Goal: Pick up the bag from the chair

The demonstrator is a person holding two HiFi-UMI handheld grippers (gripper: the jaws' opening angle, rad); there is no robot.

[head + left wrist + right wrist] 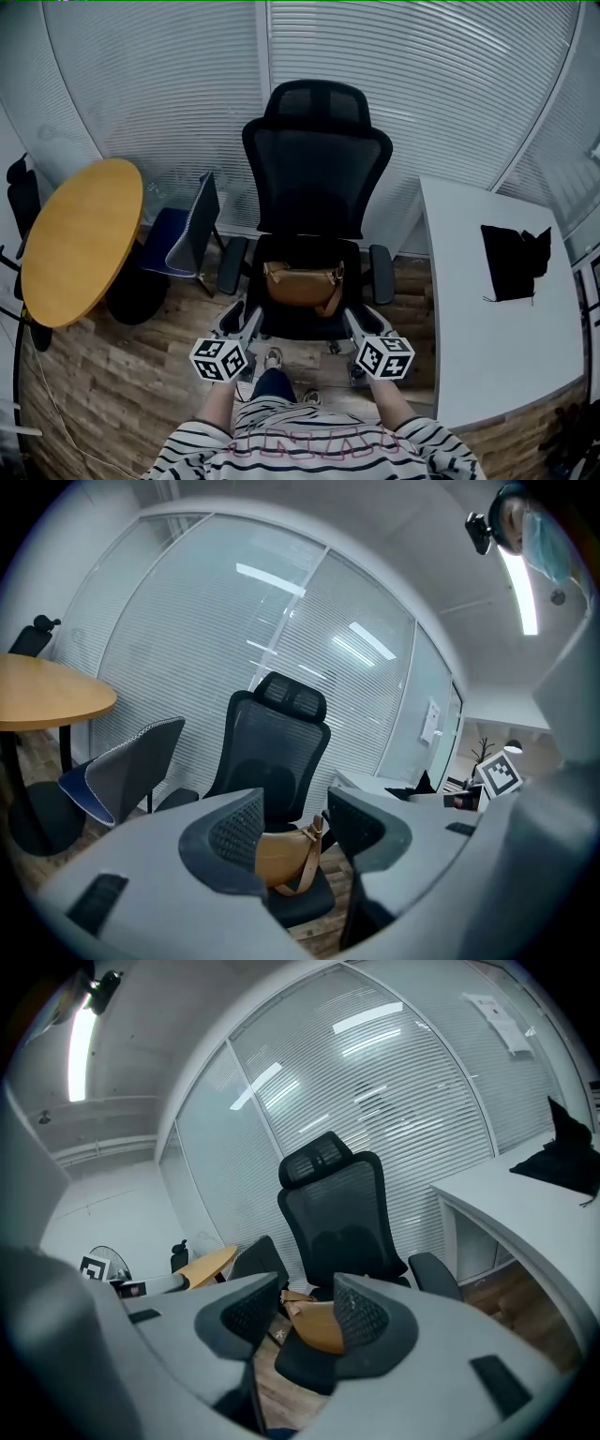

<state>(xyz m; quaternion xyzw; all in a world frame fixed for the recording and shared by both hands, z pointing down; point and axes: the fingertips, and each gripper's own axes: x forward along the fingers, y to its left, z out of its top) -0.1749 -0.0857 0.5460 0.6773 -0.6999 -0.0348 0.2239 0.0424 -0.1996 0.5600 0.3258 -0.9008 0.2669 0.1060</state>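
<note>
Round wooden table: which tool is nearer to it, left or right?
Left. The left tool is off the right edge of the round wooden table, apart from it; the right tool is farther right, across the front of the office chair.

Slatted blinds (169,84) cover the glass wall above a wood-plank floor (122,384). A round wooden table (80,239) and a small blue chair (187,234) stand left, a white desk (487,328) right.
</note>
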